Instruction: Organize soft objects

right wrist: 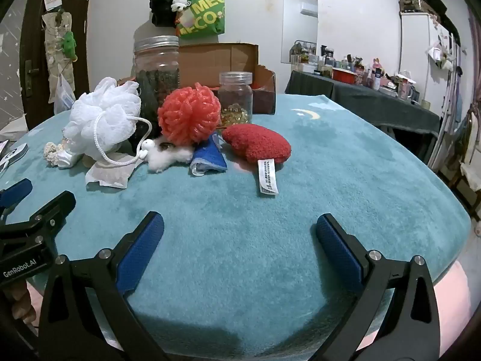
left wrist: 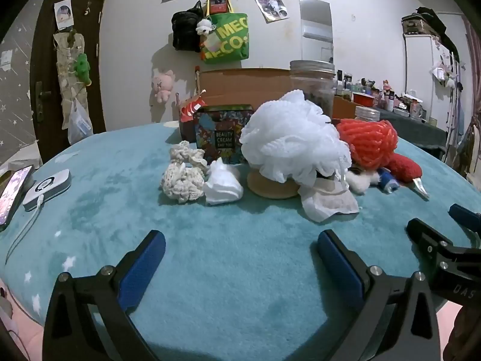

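A loose row of soft things lay across the middle of the table (right wrist: pixel 330 165), which was covered in a teal plush cloth. A fluffy white mesh bath pouf (left wrist: pixel 293 138) sat at the centre, touching a round coral-red mesh pouf (right wrist: pixel 190 113) beside it. A dark red fuzzy heart-shaped pad (right wrist: pixel 258 143) with a white label lay just right of the coral pouf. In front of the poufs were a tuft of white cotton (right wrist: pixel 163 155), a folded blue cloth (right wrist: pixel 209 158) and a crumpled white paper tissue (left wrist: pixel 327 200). At the left end a cream crocheted bundle (left wrist: pixel 183 176) touched a small white folded cloth (left wrist: pixel 222 185). Behind stood a patterned square tin (left wrist: pixel 222 132), two glass jars and an open cardboard box (right wrist: pixel 216 57). The left gripper (left wrist: pixel 240 248) and the right gripper (right wrist: pixel 239 231) hovered near the table's front edge, jaws spread wide, holding nothing.
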### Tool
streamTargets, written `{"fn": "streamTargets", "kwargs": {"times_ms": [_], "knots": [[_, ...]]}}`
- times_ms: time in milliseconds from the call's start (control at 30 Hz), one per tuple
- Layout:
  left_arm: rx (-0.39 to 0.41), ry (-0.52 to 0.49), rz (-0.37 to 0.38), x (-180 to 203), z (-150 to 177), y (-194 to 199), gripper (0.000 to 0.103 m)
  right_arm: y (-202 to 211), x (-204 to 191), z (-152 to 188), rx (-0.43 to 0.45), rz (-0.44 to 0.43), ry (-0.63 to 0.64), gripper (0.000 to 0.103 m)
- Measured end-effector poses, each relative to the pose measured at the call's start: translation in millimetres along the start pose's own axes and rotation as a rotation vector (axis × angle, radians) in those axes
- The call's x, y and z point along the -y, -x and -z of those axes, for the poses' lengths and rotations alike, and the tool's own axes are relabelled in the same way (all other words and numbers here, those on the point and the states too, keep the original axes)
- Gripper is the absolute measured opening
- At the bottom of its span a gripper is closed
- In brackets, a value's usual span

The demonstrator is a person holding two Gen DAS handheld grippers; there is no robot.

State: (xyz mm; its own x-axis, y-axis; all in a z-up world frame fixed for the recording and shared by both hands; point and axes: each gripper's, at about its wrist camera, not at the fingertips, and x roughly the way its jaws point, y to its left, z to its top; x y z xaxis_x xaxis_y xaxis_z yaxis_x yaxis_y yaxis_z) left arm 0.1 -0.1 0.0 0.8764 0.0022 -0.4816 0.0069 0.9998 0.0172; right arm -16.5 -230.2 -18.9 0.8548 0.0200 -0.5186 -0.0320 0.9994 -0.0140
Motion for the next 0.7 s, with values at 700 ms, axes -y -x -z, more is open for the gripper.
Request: {"fn": "streamTargets", "kwargs": {"times_ms": [700], "knots": [[0.001, 0.006, 0.002, 0.0, -0.1, 0.1, 0.103, -0.2, -0.6, 0.0, 0.002, 0.001, 0.0, 0.103]]}}
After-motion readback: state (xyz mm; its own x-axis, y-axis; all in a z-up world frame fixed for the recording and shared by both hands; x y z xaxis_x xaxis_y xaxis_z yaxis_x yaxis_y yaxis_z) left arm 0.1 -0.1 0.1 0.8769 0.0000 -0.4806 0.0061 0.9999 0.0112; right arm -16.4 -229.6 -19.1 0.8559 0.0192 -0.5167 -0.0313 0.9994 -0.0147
